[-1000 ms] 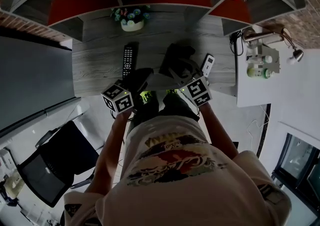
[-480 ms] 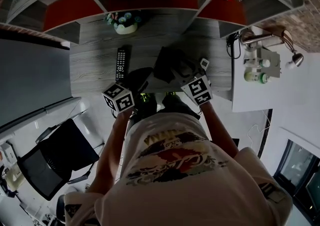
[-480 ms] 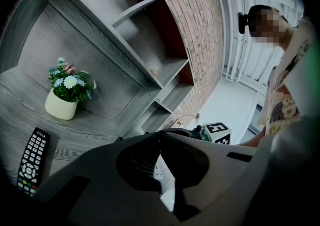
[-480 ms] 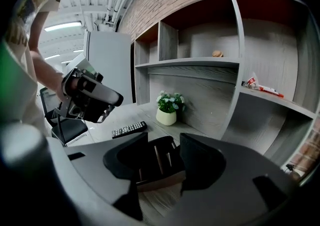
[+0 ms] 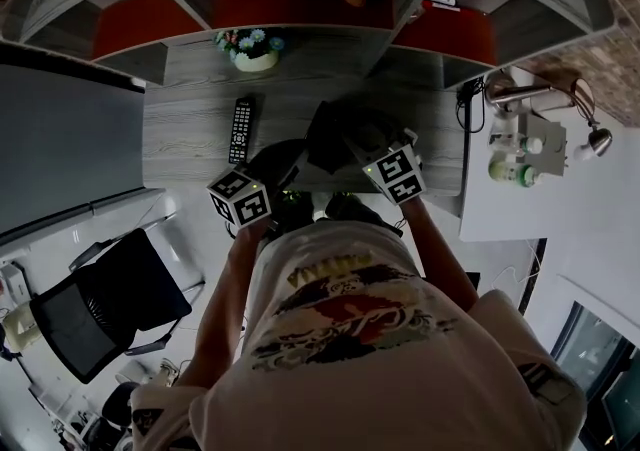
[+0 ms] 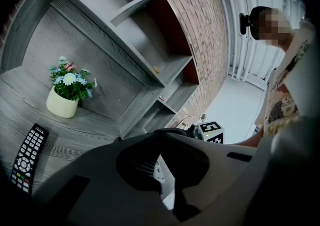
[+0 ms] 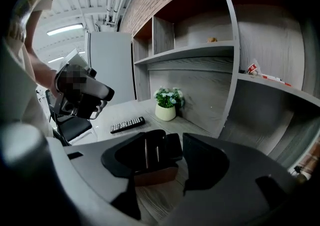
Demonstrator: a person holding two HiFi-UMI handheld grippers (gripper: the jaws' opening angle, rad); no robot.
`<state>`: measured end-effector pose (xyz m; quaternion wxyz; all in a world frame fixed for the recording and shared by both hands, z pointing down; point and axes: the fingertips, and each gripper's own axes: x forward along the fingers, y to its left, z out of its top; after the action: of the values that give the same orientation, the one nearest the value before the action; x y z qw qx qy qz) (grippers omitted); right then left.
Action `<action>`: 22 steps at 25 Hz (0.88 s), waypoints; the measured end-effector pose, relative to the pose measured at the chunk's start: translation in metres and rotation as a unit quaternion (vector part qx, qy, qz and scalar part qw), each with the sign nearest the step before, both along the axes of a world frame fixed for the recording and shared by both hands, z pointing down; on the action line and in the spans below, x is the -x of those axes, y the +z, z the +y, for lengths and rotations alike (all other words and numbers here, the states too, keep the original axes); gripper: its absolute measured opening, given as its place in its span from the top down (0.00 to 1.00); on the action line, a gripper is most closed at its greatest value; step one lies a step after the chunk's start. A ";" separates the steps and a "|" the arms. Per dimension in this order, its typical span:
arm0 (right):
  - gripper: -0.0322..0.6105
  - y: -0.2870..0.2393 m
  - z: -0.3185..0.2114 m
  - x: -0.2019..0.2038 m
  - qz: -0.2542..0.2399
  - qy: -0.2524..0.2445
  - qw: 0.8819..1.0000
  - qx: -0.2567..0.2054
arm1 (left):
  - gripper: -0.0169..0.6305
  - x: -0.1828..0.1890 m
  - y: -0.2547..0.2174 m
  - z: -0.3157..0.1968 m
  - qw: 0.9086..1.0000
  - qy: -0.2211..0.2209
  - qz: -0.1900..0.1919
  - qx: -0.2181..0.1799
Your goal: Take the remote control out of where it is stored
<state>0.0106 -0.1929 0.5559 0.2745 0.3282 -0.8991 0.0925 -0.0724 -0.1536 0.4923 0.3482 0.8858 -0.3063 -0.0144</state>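
A black remote (image 5: 239, 129) lies flat on the grey desk (image 5: 190, 149), left of a dark slotted holder (image 5: 335, 134). A white remote (image 5: 408, 135) peeks out behind the right gripper's marker cube. My right gripper (image 7: 175, 142) hangs over the holder (image 7: 155, 167). Its jaws have just been opening and stand open with nothing between the pads. My left gripper (image 6: 165, 140) hovers at the desk's front edge, and its tips seem to meet. The white remote (image 6: 159, 169) shows through a sliver below them, and the black remote (image 6: 27, 164) lies far to the left.
A flower pot (image 5: 254, 51) stands at the back of the desk under red-backed shelves (image 5: 150, 19). A white side table (image 5: 500, 199) with a lamp and bottles adjoins the desk on the right. A black chair (image 5: 100, 309) stands at the lower left.
The white remote, in plain view beside the holder a second ago, is now mostly hidden behind the right gripper's cube. Both grippers have shifted a little over the desk's front.
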 end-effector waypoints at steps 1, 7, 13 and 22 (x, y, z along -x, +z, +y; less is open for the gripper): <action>0.61 0.003 -0.001 -0.002 -0.001 -0.002 1.000 0.003 | 0.97 -0.001 0.000 -0.001 1.000 -0.002 0.000 0.000; 0.61 0.019 -0.002 -0.009 -0.012 -0.017 0.999 0.033 | 0.97 -0.012 0.001 -0.005 1.000 -0.010 -0.006 0.000; 0.61 0.027 -0.006 -0.008 -0.023 -0.035 0.998 0.041 | 0.97 -0.018 0.002 -0.009 1.000 -0.025 -0.013 0.001; 0.62 0.034 -0.012 -0.001 -0.026 -0.070 0.996 0.045 | 0.97 -0.022 0.011 -0.002 0.999 -0.051 -0.006 0.014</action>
<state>0.0116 -0.2052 0.5904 0.2713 0.2495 -0.9216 0.1219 -0.0507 -0.1551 0.5028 0.3574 0.8643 -0.3532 -0.0229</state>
